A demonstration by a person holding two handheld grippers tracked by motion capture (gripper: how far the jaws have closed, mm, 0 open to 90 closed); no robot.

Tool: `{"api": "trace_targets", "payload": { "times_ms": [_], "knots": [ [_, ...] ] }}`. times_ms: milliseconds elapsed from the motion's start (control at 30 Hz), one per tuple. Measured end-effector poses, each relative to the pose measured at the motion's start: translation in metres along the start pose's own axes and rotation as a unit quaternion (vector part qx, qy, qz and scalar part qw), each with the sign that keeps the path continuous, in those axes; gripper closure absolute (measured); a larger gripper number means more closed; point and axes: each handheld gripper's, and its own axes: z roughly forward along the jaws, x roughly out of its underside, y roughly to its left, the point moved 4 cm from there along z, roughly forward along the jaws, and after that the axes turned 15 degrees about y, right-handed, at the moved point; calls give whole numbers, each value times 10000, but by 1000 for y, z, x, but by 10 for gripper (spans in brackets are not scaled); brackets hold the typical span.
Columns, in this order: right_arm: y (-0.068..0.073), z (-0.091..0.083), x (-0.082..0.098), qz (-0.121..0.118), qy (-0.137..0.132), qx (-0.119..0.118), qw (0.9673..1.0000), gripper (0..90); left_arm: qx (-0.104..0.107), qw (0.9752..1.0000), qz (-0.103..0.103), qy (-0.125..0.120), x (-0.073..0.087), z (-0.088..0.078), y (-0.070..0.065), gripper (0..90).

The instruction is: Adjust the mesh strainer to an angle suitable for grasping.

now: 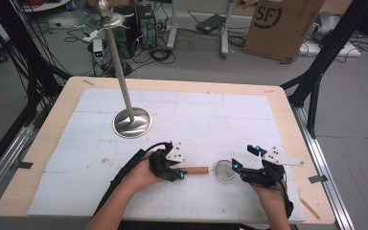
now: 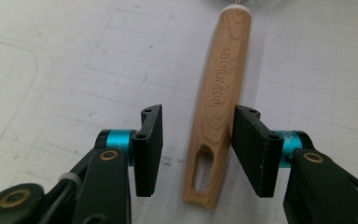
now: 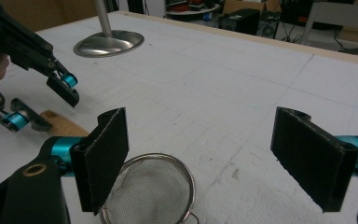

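High view shows a small sieve with a round steel mesh bowl (image 1: 224, 169) and a light wooden handle (image 1: 196, 170) lying flat on the white gridded table (image 1: 196, 120), in front of the round steel base of a tall metal stand (image 1: 132, 122), toward the person's edge and a little to the right of that base. The left gripper (image 1: 181, 173) sits at the free end of the handle, and the right gripper (image 1: 238, 166) sits just beside the bowl, on the bowl's side away from the handle.

In the left gripper view, the wooden handle (image 2: 219, 102), stamped with lettering and pierced by a hanging slot near its end, lies between the two black fingers (image 2: 148, 149). Those fingers stand apart: a clear gap shows on the left side of the handle, while the right finger is close against it, and I cannot tell whether it touches. The handle rests on the table, not lifted.

In the right gripper view, the fingers (image 3: 101, 154) are spread wide with nothing between the pads. The mesh bowl (image 3: 149, 191) lies on the table just below the left finger. The left gripper (image 3: 42, 98) is at the handle (image 3: 63, 123), and the stand's base (image 3: 108, 43) is beyond it.
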Motion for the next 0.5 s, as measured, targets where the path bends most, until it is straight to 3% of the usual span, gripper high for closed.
{"api": "trace_targets", "payload": {
  "times_ms": [500],
  "knots": [
    [-1,0,0,-23,-13,37,10000,177,-470,9971,-593,-24,3,9,22,505]
  ]
}}
